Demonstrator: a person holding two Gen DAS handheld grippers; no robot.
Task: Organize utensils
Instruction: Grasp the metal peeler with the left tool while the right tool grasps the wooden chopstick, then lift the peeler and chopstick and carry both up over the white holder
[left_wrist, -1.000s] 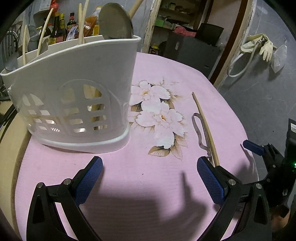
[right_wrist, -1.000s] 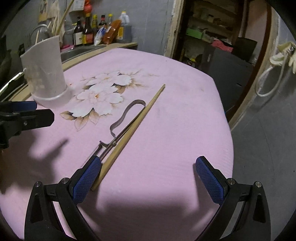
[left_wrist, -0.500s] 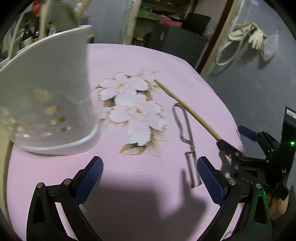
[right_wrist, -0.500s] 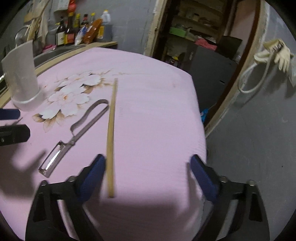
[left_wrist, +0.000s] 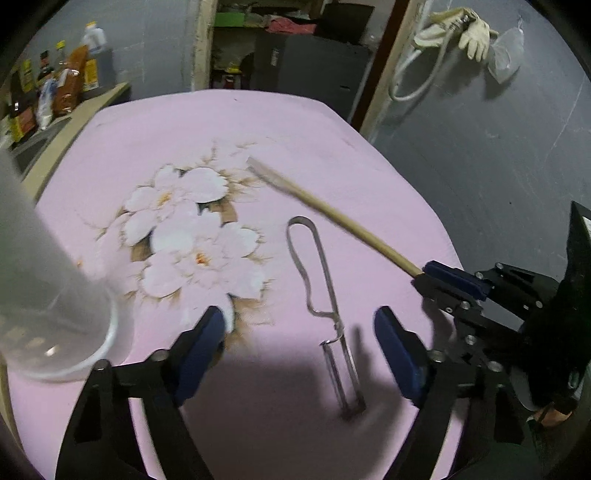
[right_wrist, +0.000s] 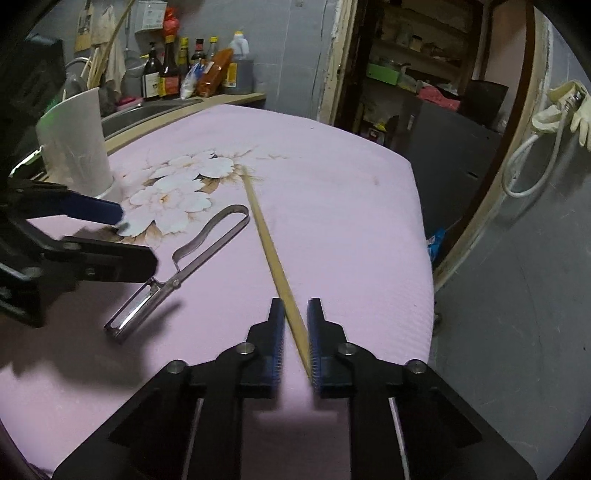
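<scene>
A metal peeler (left_wrist: 325, 295) lies on the pink flowered tablecloth (left_wrist: 332, 147). My left gripper (left_wrist: 301, 343) hovers over it with its jaws closing; the peeler's blade end lies between the blue pads (left_wrist: 207, 339), untouched by them. A wooden chopstick (right_wrist: 266, 236) runs diagonally across the cloth. My right gripper (right_wrist: 295, 332) is shut on its near end. In the left wrist view the right gripper (left_wrist: 447, 280) shows at the right with the chopstick (left_wrist: 332, 214) sticking out of it. The white utensil holder (right_wrist: 74, 147) stands at the left, blurred as the holder (left_wrist: 44, 295) in the left wrist view.
Sauce bottles (right_wrist: 173, 70) line a counter behind the table, beside a sink. The table's edge (right_wrist: 421, 221) drops off at the right to a grey floor. A dark cabinet (right_wrist: 454, 140), a white hose (right_wrist: 524, 173) and gloves (left_wrist: 476, 33) are beyond it.
My left gripper swung right, away from the holder and over the peeler, and its jaws narrowed. My right gripper shut on the chopstick's near end; the chopstick pivoted away from the peeler.
</scene>
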